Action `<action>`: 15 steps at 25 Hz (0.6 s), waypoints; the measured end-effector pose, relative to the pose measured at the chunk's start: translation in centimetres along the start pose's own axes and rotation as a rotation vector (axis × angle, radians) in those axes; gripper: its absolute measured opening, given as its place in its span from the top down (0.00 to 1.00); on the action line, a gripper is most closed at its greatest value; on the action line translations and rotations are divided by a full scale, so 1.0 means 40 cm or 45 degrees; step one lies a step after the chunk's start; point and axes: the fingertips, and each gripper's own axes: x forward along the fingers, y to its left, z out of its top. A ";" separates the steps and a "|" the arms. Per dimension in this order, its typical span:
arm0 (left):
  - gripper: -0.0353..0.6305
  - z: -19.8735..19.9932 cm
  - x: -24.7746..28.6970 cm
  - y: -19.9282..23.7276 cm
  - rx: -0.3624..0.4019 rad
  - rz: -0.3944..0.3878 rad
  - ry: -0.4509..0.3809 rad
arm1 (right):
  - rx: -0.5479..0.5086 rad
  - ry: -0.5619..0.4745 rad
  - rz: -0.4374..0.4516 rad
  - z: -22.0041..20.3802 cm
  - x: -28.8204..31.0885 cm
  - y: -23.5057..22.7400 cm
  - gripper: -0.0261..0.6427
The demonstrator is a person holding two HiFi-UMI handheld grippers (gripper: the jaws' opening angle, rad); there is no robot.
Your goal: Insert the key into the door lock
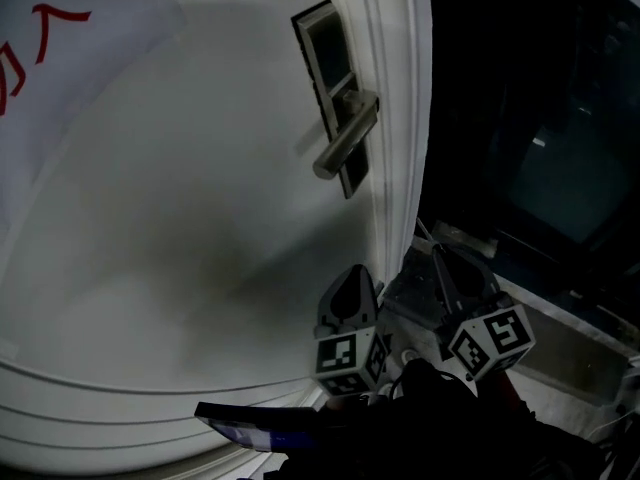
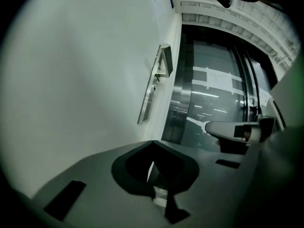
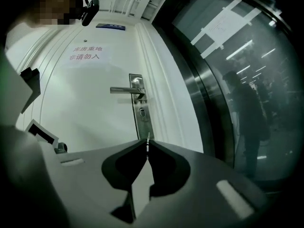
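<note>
The left gripper has its grey jaws pressed together on nothing visible, low beside the white panelled door. Only an edge-on silver sliver of the key pokes from the tight pinch of the right gripper, apart from the steel lock plate. The right gripper view alone shows the keyhole under the lever handle; the head view is too dim to show key or keyhole.

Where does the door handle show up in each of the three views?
Head view: door handle, upper centre.
Left gripper view: seen edge-on, upper centre.
Right gripper view: middle, just left of centre.
Shared landmark: the lock plate it is mounted on.
</note>
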 end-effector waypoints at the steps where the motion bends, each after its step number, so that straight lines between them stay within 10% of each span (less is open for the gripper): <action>1: 0.95 0.008 0.007 0.014 0.000 0.030 -0.007 | -0.002 0.006 0.035 0.004 0.024 0.001 0.94; 15: 0.95 0.090 0.046 0.106 0.042 0.353 -0.110 | -0.198 0.010 0.438 0.079 0.226 -0.001 0.94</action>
